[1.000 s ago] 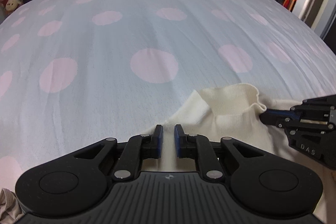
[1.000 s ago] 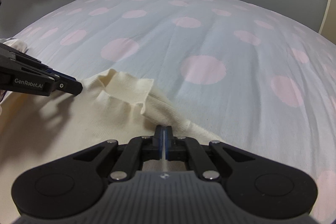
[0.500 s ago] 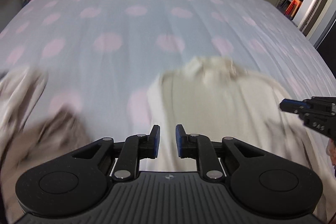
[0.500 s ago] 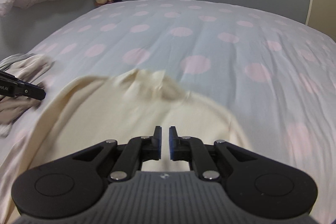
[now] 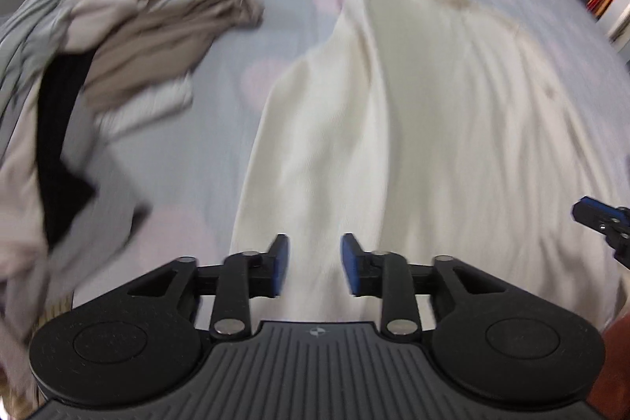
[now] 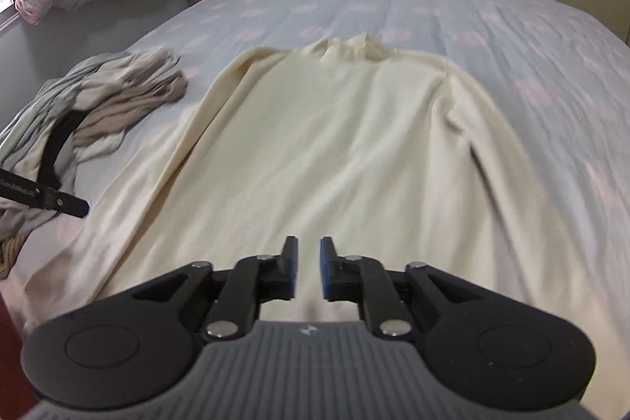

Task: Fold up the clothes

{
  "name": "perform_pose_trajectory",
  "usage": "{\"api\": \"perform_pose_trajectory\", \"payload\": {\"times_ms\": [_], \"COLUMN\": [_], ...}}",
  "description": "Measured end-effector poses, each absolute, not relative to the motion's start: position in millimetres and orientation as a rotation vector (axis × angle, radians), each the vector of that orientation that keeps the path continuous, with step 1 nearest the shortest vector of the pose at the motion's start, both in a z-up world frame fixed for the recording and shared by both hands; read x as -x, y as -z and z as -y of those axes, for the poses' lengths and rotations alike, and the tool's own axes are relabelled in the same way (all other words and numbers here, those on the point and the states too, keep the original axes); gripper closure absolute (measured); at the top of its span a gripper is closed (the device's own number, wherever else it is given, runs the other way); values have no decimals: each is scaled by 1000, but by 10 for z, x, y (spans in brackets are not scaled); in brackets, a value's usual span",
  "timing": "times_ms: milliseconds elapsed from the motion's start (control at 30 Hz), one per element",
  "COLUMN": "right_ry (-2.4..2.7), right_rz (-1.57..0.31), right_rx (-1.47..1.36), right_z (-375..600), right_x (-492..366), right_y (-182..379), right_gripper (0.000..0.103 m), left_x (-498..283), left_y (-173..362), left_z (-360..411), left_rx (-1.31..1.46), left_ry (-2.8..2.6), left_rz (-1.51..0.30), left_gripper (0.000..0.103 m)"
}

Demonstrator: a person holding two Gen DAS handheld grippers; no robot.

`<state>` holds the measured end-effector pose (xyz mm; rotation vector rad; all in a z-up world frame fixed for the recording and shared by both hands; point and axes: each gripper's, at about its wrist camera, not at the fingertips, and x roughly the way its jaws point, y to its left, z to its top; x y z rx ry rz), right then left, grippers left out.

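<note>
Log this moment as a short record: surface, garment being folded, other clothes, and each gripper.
surface: bed sheet, pale blue with pink dots
garment: cream sweater, spread flat, collar at the far end
other clothes: pile of grey and beige clothes, left of the sweater
left gripper: jaws opening, nothing between the pads, above the sweater
right gripper: jaws opening, nothing gripped, above the sweater

Cream sweater's [image 6: 334,152] hem hiding beneath the gripper bodies, heap of clothes [image 5: 98,65] blurring, running off the left edge
</note>
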<state>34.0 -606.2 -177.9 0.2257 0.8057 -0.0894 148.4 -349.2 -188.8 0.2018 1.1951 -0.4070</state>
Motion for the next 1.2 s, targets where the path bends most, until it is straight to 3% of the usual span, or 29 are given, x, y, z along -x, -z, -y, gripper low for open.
{"api": "perform_pose_trajectory", "payload": {"times_ms": [200,333,533,667,767,1200], "right_ry": [123,123,143,136,135,132], "right_rz": [-759,-703,-729,-742,-746,-742], "right_rx": [-292,-325,-339,-327,-336,-374], "right_z": [5927,5970,5979,5956,5977,6037], "right_x": [-51,35,5,-7,-9,-6], "right_y": [1861,1850,1916,1950,1970,2008], "right_gripper": [81,71,71,71,71,71], "left_x": [-1237,-1177,-1150,-1158,-1179,-1453], "left_y": [2113,2206,2321,2342,2313,1645], "left_z": [3571,3666,3851,3877,3836,3405], "left_rx": [-340,-413,-534,-519,-484,-231], "left_ry": [361,360,362,383,379,404], "left_rz": [-1205,-1207,-1200,-1206,-1197,-1089], "left_gripper": [63,61,62,80,101,103]}}
